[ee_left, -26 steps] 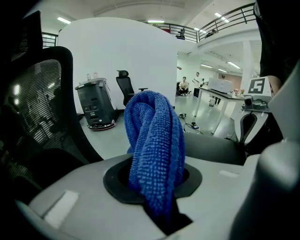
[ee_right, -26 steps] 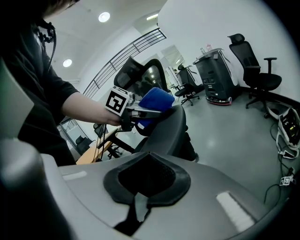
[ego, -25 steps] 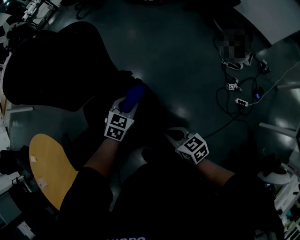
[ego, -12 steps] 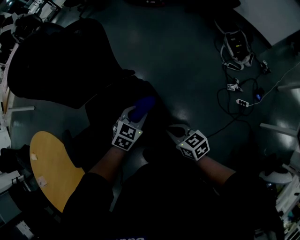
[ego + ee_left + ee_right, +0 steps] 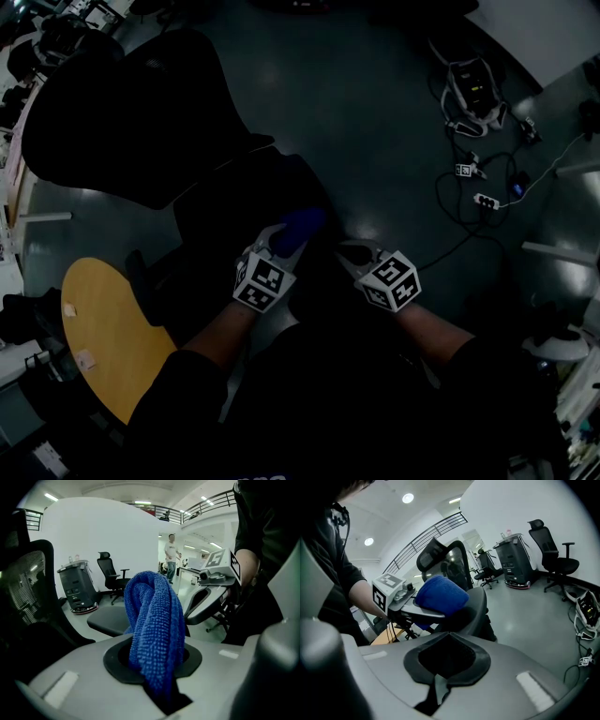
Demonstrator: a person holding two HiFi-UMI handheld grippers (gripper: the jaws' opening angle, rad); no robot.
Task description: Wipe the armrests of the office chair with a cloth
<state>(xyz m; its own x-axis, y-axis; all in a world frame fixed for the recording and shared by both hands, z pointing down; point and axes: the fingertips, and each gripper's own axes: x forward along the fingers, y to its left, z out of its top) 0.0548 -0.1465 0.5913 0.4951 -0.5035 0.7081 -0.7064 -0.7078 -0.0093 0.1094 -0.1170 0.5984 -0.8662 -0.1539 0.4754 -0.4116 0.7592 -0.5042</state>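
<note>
The black office chair [image 5: 131, 112] fills the upper left of the head view, too dark to show detail. My left gripper [image 5: 281, 239] is shut on a bunched blue cloth [image 5: 300, 225], which sticks up from between its jaws [image 5: 154, 634]. A dark armrest pad [image 5: 110, 620] lies just behind the cloth; whether they touch cannot be told. My right gripper [image 5: 352, 253] hovers close to the right of the cloth, jaws shut with nothing between them. In the right gripper view the blue cloth [image 5: 440, 597] sits against the chair's dark curved edge [image 5: 478, 606].
A round wooden table [image 5: 103, 328] stands at the lower left. Cables and a power strip [image 5: 483, 202] lie on the grey floor at the right. Farther off stand another office chair [image 5: 110, 573], a black cart [image 5: 75, 588] and a person [image 5: 171, 555].
My left gripper has carried the blue cloth down and to the right, toward me. The right gripper has shifted slightly right and stays close beside it.
</note>
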